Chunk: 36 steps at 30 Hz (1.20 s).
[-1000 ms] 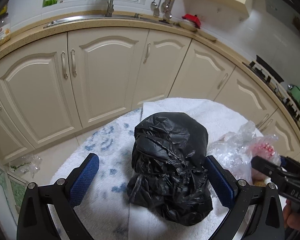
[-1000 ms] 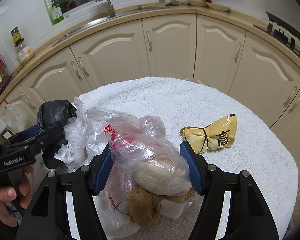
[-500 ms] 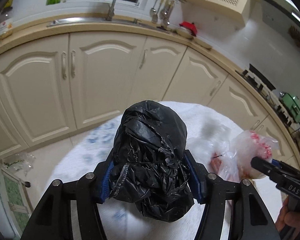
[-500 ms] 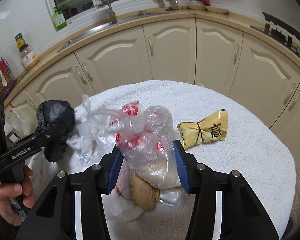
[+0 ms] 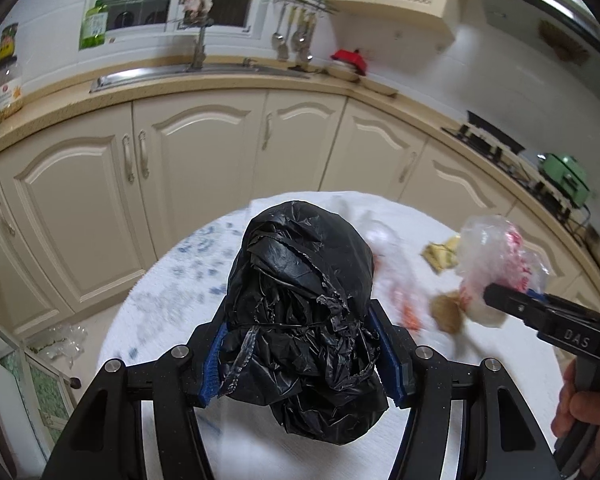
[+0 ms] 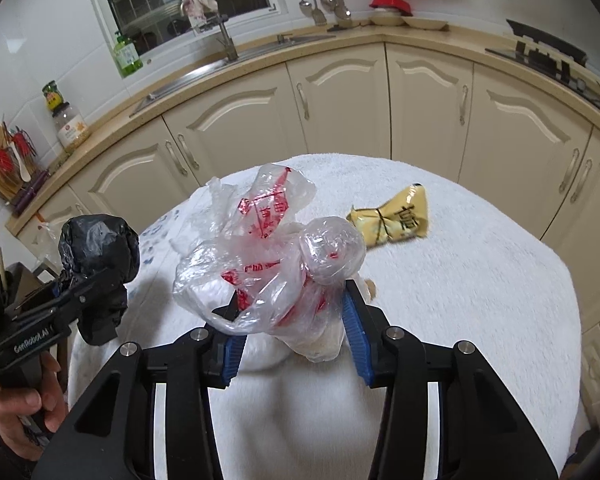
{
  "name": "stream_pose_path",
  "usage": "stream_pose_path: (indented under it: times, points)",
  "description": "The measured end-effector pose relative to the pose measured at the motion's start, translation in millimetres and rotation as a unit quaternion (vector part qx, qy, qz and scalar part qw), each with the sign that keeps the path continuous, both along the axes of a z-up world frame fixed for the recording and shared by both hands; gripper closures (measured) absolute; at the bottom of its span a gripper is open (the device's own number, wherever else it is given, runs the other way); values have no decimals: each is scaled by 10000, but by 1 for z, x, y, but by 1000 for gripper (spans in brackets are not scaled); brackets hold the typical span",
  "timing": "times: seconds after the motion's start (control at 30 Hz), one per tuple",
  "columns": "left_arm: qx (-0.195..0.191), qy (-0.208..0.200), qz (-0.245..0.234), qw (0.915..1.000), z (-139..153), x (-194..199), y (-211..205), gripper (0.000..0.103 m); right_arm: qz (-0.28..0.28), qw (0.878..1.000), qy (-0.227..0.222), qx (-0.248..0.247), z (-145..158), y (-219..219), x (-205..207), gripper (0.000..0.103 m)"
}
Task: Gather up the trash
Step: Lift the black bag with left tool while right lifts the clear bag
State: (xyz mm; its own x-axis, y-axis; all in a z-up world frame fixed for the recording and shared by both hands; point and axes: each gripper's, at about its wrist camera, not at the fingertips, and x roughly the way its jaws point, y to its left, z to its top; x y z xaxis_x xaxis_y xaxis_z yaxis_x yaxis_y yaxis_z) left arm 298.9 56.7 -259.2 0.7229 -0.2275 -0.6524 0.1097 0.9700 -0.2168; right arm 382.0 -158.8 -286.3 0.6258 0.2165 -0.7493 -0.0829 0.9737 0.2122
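Left gripper (image 5: pixel 302 354) jaws clamped on black bag (image 5: pixel 300 300); right gripper (image 6: pixel 290 330) jaws closing around clear bag (image 6: pixel 276 264) between them.

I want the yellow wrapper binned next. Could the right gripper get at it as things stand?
Probably not yet. The yellow wrapper lies uncovered on the white towel, but the right gripper is closing on the clear plastic bag, so it is occupied.

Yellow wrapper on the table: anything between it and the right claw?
Yes. The right claw is closing on a clear plastic bag with red print, which fills the space between its pads. The yellow wrapper lies beyond it, apart, on the white towel. Otherwise the towel between them looks bare.
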Motion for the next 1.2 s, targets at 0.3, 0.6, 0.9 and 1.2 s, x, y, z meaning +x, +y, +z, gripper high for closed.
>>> stream_pose_path:
  times: [0.3, 0.6, 0.9, 1.2]
  points:
    - [213, -394, -349, 9984, 33, -53, -40, 45, -114, 9988, -386, 267, 27, -23, -54, 69]
    - [302, -324, -547, 9975, 32, -97, -65, 45, -329, 9986, 113, 396, -3, -41, -77, 34]
    - [381, -188, -419, 9982, 37, -111, -63, 45, 75, 9981, 352, 508, -18, -9, -83, 14]
    - [408, -118, -314, 9986, 39, -119, -55, 45, 387, 9969, 681, 83, -58, 24, -69, 42]
